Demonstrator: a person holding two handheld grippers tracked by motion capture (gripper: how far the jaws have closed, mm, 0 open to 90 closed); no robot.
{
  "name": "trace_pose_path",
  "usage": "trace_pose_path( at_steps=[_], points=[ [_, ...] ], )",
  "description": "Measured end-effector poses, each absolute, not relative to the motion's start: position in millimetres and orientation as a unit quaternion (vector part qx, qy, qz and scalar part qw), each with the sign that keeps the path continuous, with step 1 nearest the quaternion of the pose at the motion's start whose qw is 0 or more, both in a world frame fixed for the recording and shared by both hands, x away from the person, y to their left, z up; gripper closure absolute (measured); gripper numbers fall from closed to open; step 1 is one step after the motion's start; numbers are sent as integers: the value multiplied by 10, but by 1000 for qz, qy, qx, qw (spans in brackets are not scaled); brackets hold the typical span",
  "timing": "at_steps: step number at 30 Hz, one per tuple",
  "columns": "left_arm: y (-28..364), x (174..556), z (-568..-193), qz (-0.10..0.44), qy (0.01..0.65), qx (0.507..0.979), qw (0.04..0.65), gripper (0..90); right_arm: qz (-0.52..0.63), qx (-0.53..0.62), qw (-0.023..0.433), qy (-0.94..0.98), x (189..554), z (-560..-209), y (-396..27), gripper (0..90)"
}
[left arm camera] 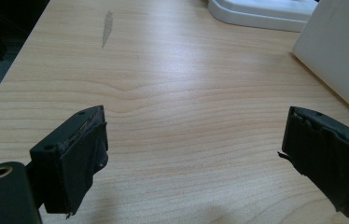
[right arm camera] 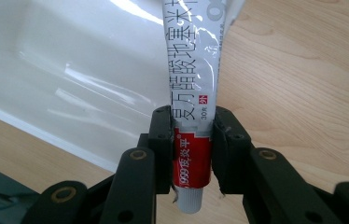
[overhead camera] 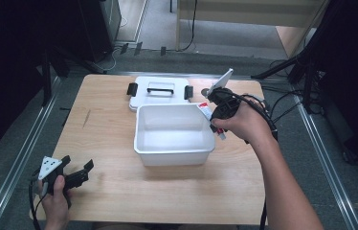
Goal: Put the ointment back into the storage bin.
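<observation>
My right gripper [overhead camera: 211,114] is shut on a white and red ointment tube [right arm camera: 192,116], held by its red cap end just over the right rim of a white plastic bin [overhead camera: 174,149]. In the right gripper view the jaws press both sides of the tube and its flat end reaches out over the bin's rim [right arm camera: 46,126]. The tube [overhead camera: 206,109] hangs above the bin's right wall in the high view. My left gripper [overhead camera: 77,176] rests near the table's front left corner, open, with bare wood between its pads [left arm camera: 77,163].
The bin's white lid [overhead camera: 159,91], with a handle and black clips, lies flat behind the bin. A wooden table [overhead camera: 105,124] carries everything. Metal rails run along both sides and cables trail off the right edge.
</observation>
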State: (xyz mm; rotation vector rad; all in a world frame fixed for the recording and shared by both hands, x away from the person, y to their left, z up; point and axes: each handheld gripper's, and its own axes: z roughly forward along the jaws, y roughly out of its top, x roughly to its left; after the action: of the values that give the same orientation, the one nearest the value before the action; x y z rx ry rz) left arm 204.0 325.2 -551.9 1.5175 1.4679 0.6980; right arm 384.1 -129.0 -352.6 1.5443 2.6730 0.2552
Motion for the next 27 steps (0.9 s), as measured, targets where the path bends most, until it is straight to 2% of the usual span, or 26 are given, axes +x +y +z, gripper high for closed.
trace_pose_path(
  at_steps=[13, 27],
  points=[
    [3252, 2040, -5518, 281, 592, 612, 443, 78, 91, 464, 10, 881, 3832, -3577, -1094, 728],
    [3252, 2040, -5519, 281, 592, 612, 443, 78, 108, 354, 25, 928, 3779, -3641, -948, 725]
  ],
)
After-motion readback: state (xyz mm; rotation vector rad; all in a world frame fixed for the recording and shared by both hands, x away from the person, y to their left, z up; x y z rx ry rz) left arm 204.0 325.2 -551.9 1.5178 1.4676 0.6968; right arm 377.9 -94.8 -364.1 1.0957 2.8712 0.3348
